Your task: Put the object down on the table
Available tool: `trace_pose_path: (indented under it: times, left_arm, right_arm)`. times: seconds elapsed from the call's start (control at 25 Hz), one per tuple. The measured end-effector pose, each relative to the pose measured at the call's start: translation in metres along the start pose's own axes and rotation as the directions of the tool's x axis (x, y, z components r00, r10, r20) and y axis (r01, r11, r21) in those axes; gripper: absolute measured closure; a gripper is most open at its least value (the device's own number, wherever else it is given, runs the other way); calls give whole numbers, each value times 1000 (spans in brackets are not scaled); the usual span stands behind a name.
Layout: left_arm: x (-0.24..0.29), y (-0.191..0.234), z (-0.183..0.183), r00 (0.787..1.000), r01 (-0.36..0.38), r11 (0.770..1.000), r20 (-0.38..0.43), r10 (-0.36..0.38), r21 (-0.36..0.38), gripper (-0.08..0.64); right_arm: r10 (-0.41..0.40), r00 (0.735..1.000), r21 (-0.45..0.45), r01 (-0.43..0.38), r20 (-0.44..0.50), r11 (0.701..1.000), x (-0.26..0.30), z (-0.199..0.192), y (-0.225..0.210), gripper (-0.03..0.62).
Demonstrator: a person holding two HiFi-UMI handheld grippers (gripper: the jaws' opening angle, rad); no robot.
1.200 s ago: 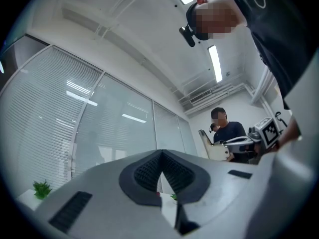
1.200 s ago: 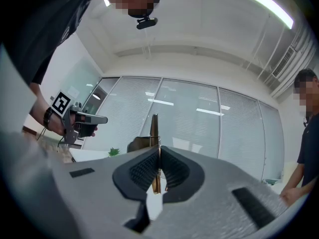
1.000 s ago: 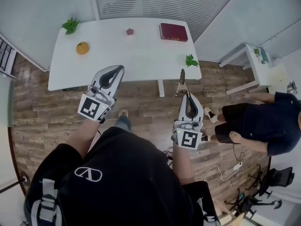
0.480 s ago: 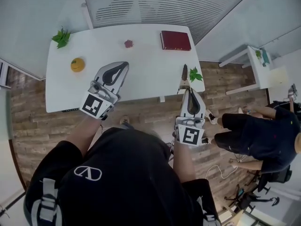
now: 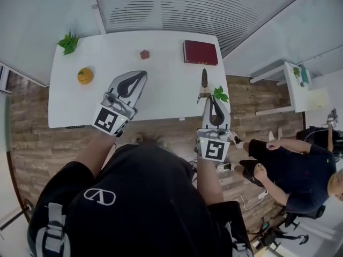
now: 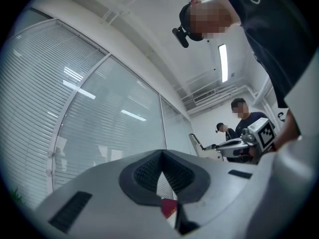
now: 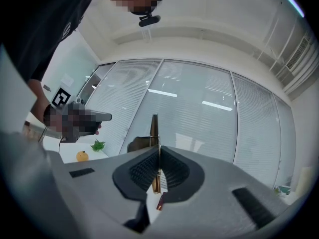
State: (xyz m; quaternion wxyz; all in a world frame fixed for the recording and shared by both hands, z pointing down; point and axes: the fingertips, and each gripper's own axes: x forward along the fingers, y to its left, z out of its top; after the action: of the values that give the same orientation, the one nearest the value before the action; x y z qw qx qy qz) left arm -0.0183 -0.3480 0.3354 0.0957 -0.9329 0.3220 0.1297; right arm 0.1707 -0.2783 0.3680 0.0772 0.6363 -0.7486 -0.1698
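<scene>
My right gripper [image 5: 207,99] is shut on a thin brown tool [image 5: 204,83] that sticks out forward over the right front part of the white table [image 5: 166,84]. In the right gripper view the tool [image 7: 154,128] stands edge-on between the pressed pads, and the right gripper [image 7: 159,152] points up towards the blinds. My left gripper [image 5: 140,77] hovers over the table's front middle, shut with nothing in it. The left gripper [image 6: 162,154] shows its pads meeting in its own view.
On the table lie an orange [image 5: 84,75], a green sprig [image 5: 68,40], a small red thing [image 5: 144,54], a red book [image 5: 200,52] and a green leaf [image 5: 220,94] beside the tool. A person [image 5: 292,167] sits at the right near a small side table [image 5: 292,75].
The right gripper with the tool has moved forward, from in front of the table's edge to over its right front part. The left gripper has also come over the table.
</scene>
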Motion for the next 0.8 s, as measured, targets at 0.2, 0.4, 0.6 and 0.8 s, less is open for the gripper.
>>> trace_pose_path:
  times: [0.2,0.4,0.6,0.8]
  left_arm:
    - [10,2,-2,1000,-28,1000,-1,28,4,555]
    - [13,3,-6,999,-42,999,-9,42,0,555]
    - [10,4,-13,998,-61,998,-31,62,8,555]
    - [-5,3,-37,990,-59,998,-131,60,12,555]
  right_arm:
    - [48,997,-25,-50,-53,998,14,-21,-4,581]
    - [104,979,-79,-119,-173,990,38,-69,4,581]
    - [186,951,-146,-227,-247,963,65,-128,27,581]
    - [248,892,-217,-346,-378,913,83,-196,53,581]
